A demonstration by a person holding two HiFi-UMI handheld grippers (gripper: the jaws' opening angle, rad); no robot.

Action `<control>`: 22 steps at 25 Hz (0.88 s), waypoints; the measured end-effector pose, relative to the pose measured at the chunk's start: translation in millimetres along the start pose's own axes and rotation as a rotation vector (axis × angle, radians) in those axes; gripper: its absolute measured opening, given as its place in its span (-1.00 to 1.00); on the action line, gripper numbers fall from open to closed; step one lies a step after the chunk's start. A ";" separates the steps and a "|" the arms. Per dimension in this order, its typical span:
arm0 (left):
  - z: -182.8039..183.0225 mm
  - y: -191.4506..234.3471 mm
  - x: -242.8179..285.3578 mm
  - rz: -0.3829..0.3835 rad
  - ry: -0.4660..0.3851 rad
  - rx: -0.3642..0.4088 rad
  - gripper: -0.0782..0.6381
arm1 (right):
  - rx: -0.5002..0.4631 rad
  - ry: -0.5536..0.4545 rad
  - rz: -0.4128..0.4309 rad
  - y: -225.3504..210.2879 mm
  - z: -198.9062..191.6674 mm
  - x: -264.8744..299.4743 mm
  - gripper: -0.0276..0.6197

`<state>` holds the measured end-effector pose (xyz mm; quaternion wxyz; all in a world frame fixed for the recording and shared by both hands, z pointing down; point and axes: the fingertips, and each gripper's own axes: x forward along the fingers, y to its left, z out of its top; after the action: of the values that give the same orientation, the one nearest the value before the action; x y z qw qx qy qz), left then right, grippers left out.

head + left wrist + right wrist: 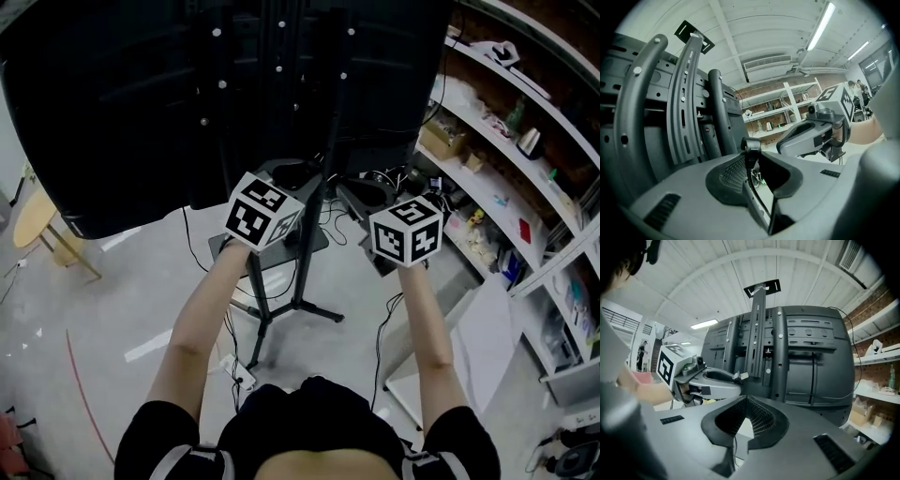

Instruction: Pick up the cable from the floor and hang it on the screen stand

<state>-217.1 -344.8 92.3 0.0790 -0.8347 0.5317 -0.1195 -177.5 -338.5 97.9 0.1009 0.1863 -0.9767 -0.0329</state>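
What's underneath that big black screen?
Under the screen, its stand's black legs spread on the grey floor, with loose cables trailing round them. The two marker cubes and the person's arms cover the stand's middle, so what sits there cannot be seen.

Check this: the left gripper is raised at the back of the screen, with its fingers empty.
Not empty. In the left gripper view, the left gripper grips the cable by its black plug between its fingers. The rest holds: it is raised at the back of the screen.

Two hand-held grippers (752,161) (749,420), one held cable (751,146), one screen (112,112), one stool (36,217).
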 end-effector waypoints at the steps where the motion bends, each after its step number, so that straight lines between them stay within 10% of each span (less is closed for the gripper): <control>1: 9.2 6.5 1.3 0.010 -0.007 0.003 -0.53 | -0.001 -0.013 0.011 -5.6 10.4 0.8 -0.84; 22: 134.4 92.6 13.9 0.197 -0.076 0.178 -0.53 | -0.119 -0.239 0.165 -49.6 159.5 12.1 -0.84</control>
<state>-253.7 -395.8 -59.0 0.1844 -0.7720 0.5951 -0.1261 -204.2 -384.8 -60.8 -0.0028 0.0936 -0.9901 -0.1045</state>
